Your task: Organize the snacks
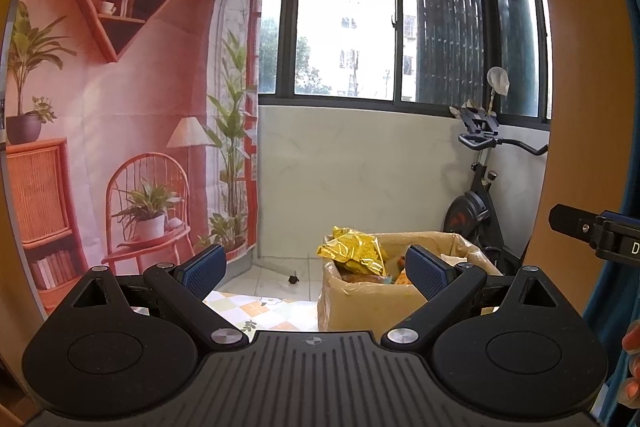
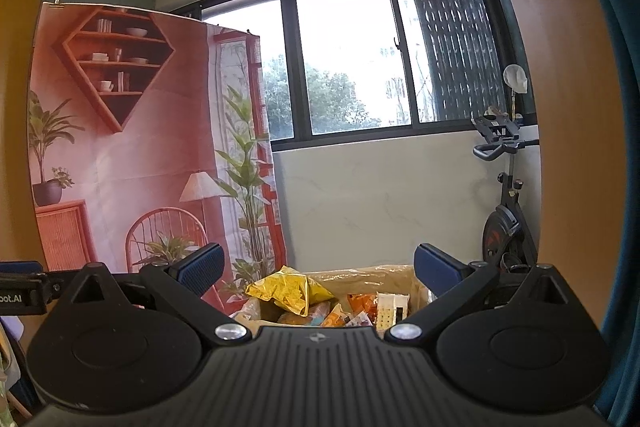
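A cardboard box [image 1: 360, 307] lined with plastic holds several snack packs, with a crumpled gold foil bag [image 1: 354, 253] on top. In the right wrist view the box [image 2: 384, 273] shows the yellow bag [image 2: 292, 289], orange packs [image 2: 362, 303] and a white pack [image 2: 394, 309]. My left gripper [image 1: 316, 267] is open and empty, held above and in front of the box. My right gripper [image 2: 320, 267] is open and empty, just over the box. The right gripper's body shows at the right edge of the left wrist view [image 1: 592, 231].
A printed backdrop [image 1: 120, 107] of a pink room hangs at the left. An exercise bike [image 1: 480, 195] stands at the right by the windowed wall [image 1: 360, 167]. A checkered mat [image 1: 260, 311] lies on the tiled floor beside the box. Wooden door frames flank both views.
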`<action>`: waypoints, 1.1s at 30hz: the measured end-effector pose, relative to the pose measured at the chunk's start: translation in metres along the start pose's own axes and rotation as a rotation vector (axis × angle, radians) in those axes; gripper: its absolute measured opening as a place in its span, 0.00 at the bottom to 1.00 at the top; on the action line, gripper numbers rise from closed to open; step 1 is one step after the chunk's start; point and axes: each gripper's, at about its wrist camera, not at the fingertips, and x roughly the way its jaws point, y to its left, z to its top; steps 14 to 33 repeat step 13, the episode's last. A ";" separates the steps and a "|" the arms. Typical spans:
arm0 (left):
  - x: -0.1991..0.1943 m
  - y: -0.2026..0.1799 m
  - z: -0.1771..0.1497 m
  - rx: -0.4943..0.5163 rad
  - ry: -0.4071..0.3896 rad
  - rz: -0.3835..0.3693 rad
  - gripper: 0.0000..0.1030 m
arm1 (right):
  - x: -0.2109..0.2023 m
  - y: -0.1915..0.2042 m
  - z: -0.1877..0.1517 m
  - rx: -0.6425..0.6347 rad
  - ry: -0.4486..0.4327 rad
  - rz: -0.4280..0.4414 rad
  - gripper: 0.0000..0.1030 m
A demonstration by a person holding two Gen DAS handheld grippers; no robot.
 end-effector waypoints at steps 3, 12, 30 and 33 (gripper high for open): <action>0.001 0.002 0.001 -0.003 0.002 -0.002 0.95 | 0.000 0.000 0.001 -0.002 0.002 -0.003 1.00; 0.002 0.002 -0.001 0.018 -0.001 -0.009 0.95 | -0.001 -0.003 0.001 0.007 -0.003 -0.011 1.00; 0.002 0.003 -0.001 0.019 0.001 -0.010 0.95 | -0.002 -0.003 0.000 0.010 -0.004 -0.010 1.00; 0.002 0.003 -0.001 0.019 0.001 -0.010 0.95 | -0.002 -0.003 0.000 0.010 -0.004 -0.010 1.00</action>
